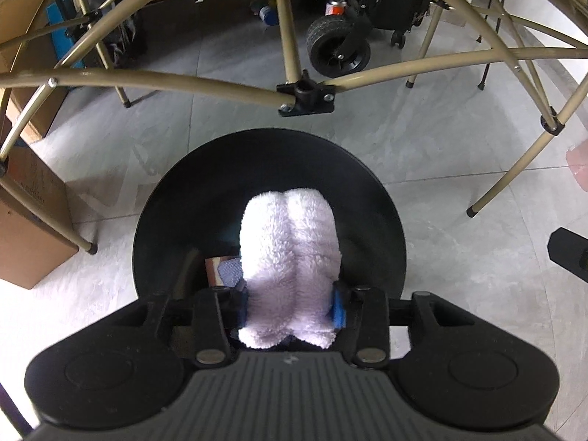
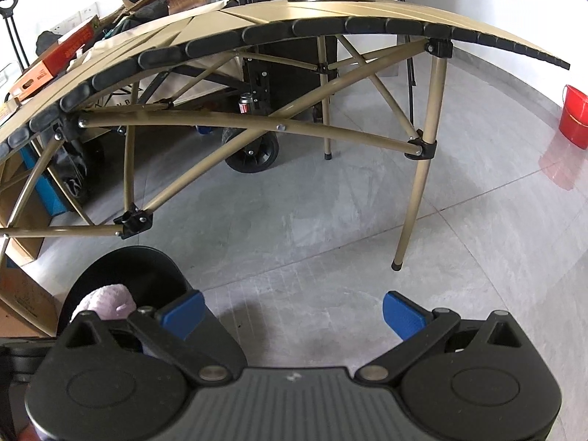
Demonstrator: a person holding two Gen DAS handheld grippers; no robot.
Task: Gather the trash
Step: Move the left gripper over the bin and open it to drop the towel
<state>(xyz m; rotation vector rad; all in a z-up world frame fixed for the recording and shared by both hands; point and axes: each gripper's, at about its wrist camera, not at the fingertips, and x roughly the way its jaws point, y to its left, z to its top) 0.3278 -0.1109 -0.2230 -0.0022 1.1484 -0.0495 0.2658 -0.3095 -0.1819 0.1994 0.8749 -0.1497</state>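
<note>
My left gripper (image 1: 290,307) is shut on a folded fluffy white cloth (image 1: 288,246) and holds it over the open mouth of a round black bin (image 1: 378,198) on the floor. Some paper scraps (image 1: 222,266) lie inside the bin, left of the cloth. In the right wrist view the bin (image 2: 147,264) stands at the lower left with the cloth (image 2: 108,301) above it. My right gripper (image 2: 292,316) is open and empty over the bare tiled floor, to the right of the bin.
A tan folding table (image 2: 294,11) stands behind the bin, with its legs and cross struts (image 1: 305,92) just beyond the rim. Cardboard boxes (image 1: 29,235) stand at the left. A black wheeled cart (image 1: 338,47) is under the table. A red bucket (image 2: 573,115) stands far right.
</note>
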